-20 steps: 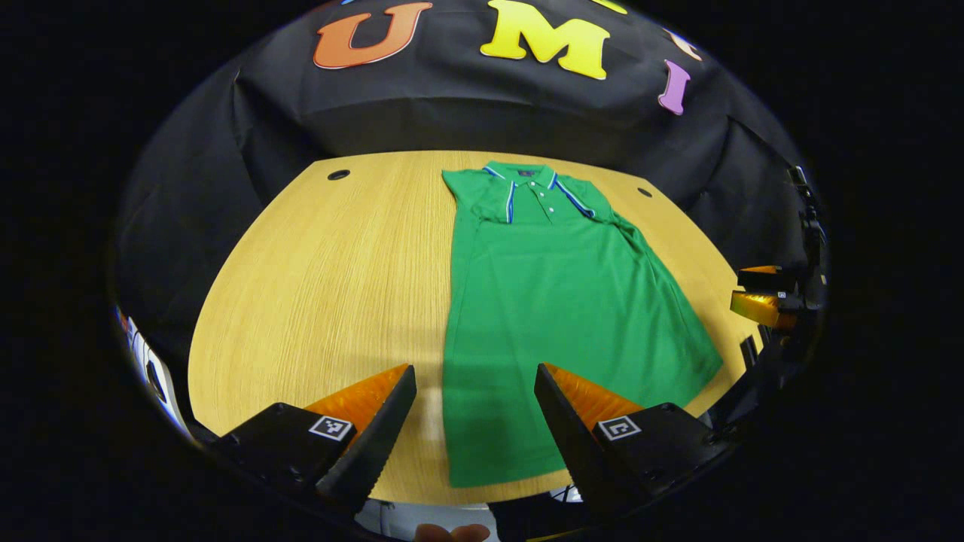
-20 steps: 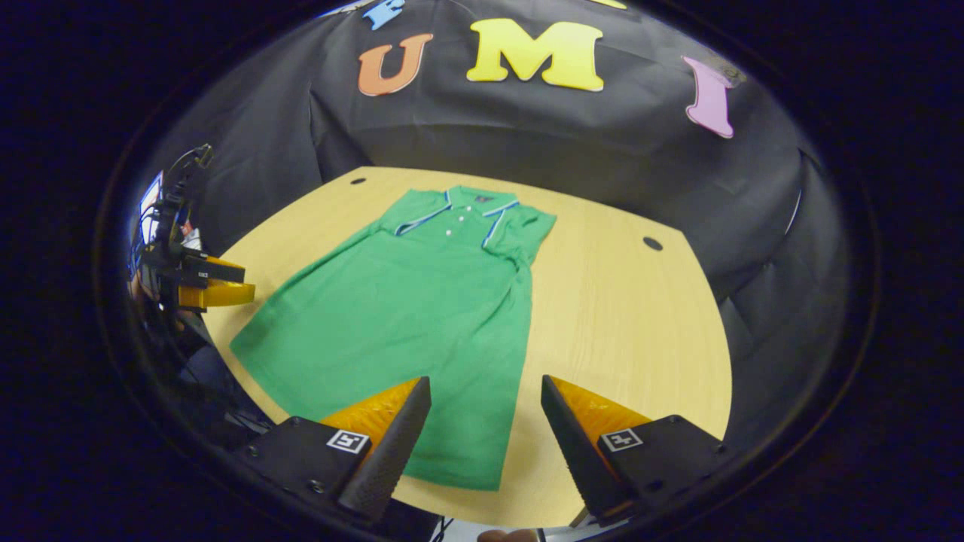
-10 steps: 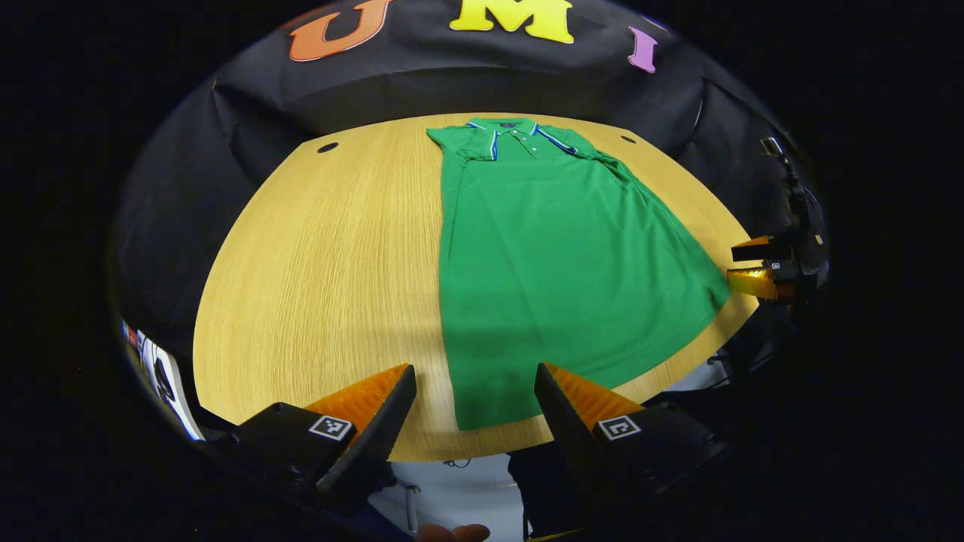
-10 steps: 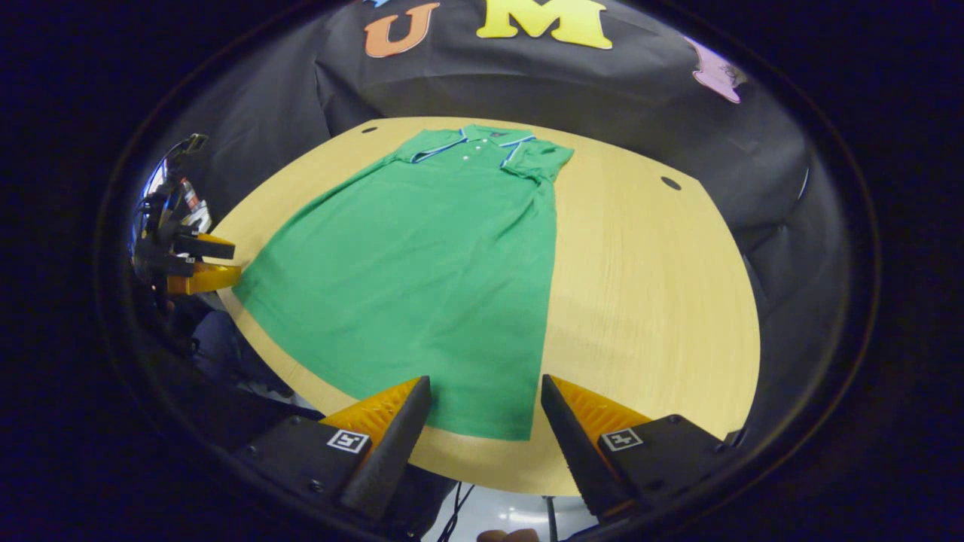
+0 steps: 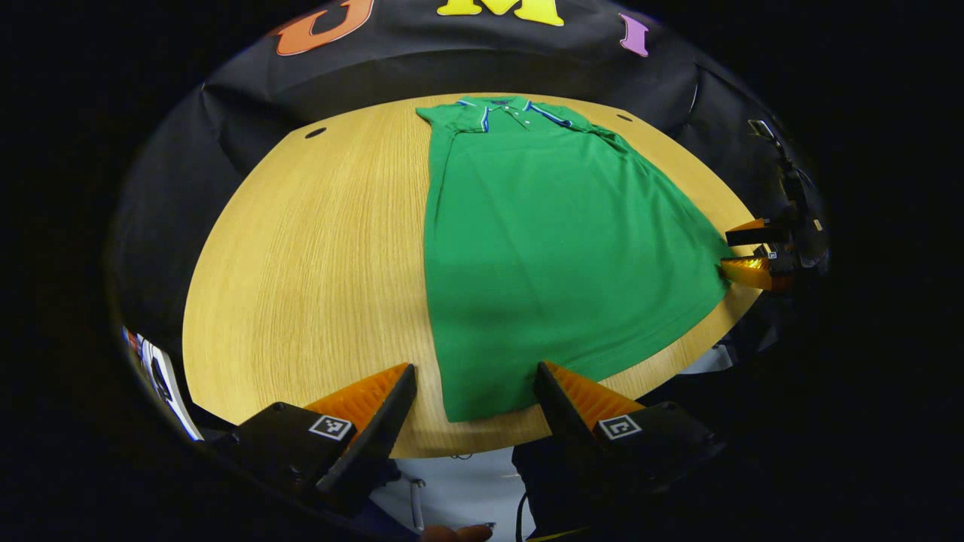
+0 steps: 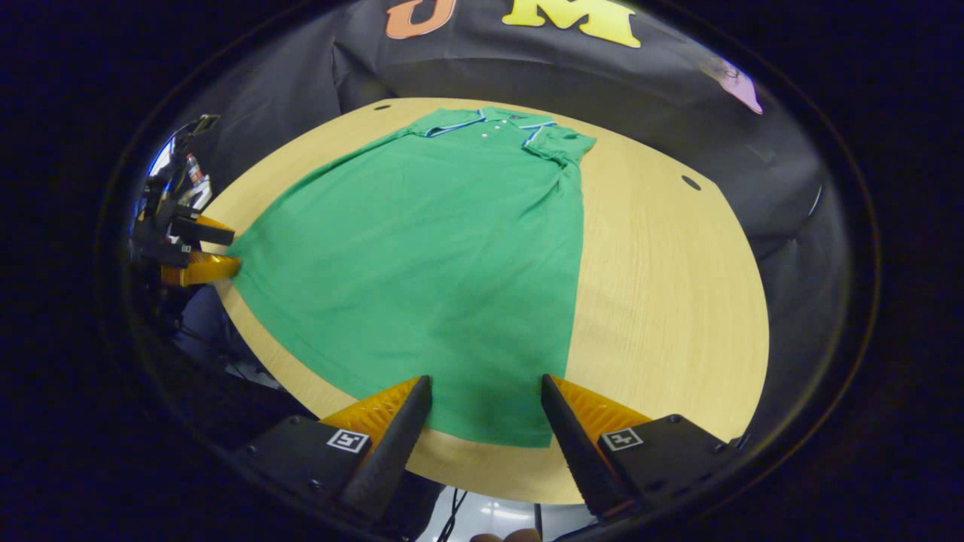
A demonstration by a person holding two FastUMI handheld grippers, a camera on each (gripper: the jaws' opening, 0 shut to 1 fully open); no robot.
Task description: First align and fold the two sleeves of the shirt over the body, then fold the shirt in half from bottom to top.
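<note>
Gripping stage: sleeves look already folded over the body; the step in hand is judged to be the bottom-to-top fold, with both hem corners not yet taken.
Left gripper (image 5: 467,391): jaws wide apart, holding nothing; the near-left hem corner of the shirt (image 5: 542,241) lies between its fingers in the left gripper view. Whether the fingers touch the cloth cannot be told.
Right gripper (image 6: 486,403): jaws wide apart, holding nothing; the near-right hem corner sits between its fingers in the right gripper view.
Shirt position: green polo, lying flat along the bench (image 5: 301,248), collar at the far end, hem close to the near edge, slightly skewed to that edge.
Procedure: lower each gripper until one finger slides under the hem corner, then close on both cloth layers. Take both corners at matching points so the hem lifts level.
Fold travel: carry both corners together toward the collar and set the hem down square to the shoulders; uneven lift would likely twist the fold line.
Obstructions: none on the cloth. The hem lies near the bench edge, so the lower finger has little room to enter.
Surroundings: cable holes (image 6: 690,182) in the bench near the far corners, well apart from the shirt; black booth wall behind.
</note>
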